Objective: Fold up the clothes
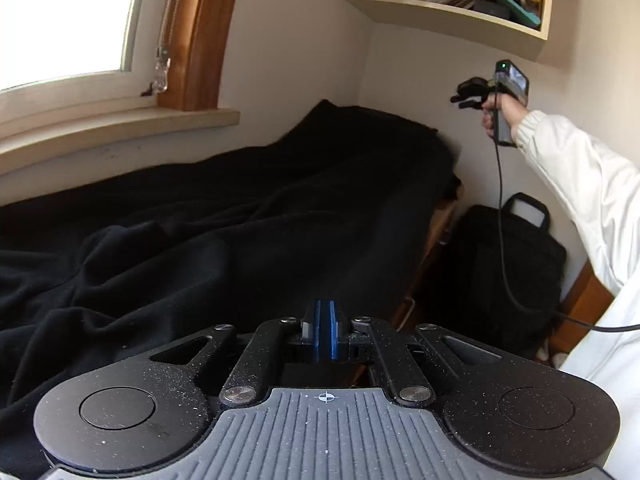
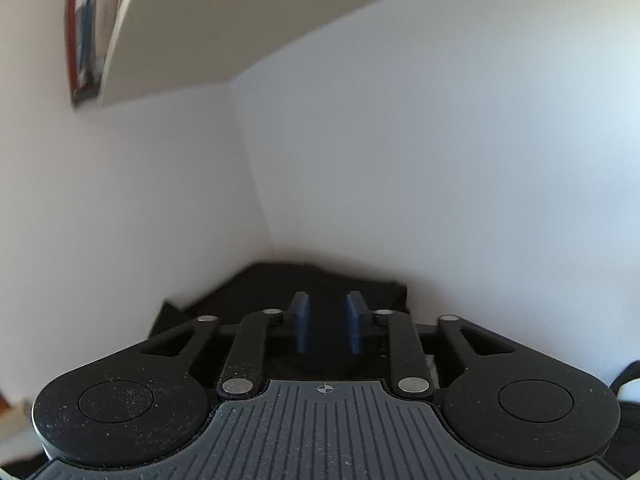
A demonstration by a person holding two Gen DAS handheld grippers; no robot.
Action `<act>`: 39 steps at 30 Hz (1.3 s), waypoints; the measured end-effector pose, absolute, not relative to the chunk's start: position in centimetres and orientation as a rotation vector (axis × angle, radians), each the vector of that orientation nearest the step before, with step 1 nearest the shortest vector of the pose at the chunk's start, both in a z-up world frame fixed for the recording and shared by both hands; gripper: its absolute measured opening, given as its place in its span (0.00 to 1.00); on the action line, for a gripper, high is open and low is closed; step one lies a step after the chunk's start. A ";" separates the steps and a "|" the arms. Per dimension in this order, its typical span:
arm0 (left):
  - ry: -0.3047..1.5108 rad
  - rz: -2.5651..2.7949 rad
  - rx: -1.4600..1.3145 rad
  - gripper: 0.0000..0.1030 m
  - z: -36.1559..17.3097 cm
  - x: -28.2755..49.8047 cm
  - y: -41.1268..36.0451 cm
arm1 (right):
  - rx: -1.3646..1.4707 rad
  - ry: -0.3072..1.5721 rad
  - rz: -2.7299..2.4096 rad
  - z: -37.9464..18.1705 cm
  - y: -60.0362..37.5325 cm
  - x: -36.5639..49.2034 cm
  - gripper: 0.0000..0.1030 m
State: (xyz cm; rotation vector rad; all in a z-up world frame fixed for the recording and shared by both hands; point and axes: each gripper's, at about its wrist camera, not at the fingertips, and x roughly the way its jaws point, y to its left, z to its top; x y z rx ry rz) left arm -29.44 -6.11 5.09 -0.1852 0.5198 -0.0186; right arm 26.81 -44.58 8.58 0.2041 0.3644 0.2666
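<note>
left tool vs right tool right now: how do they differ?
Jaws: the left tool has its blue pads pressed together, shut; the right tool has a clear gap between its pads, open.
Height: the left tool sits low, over the black fabric on the bed; the right tool is held up near the wall, above the fabric.
Shared: nothing is between either tool's pads, and both point toward the room corner.

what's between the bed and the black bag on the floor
Nothing stands between them. In the left wrist view, a narrow gap shows the bed's wooden side, then the black bag against the wall. The right wrist view shows neither.
</note>
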 end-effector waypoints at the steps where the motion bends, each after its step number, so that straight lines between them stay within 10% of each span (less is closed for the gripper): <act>1: 0.520 -0.021 -0.186 0.06 5.1 -29.3 -6.1 | 0.192 0.363 0.282 8.4 -44.4 26.7 0.24; 39: 0.767 -0.002 -0.082 0.20 0.4 -6.3 1.9 | -0.048 0.507 0.950 -8.2 -26.6 15.7 0.42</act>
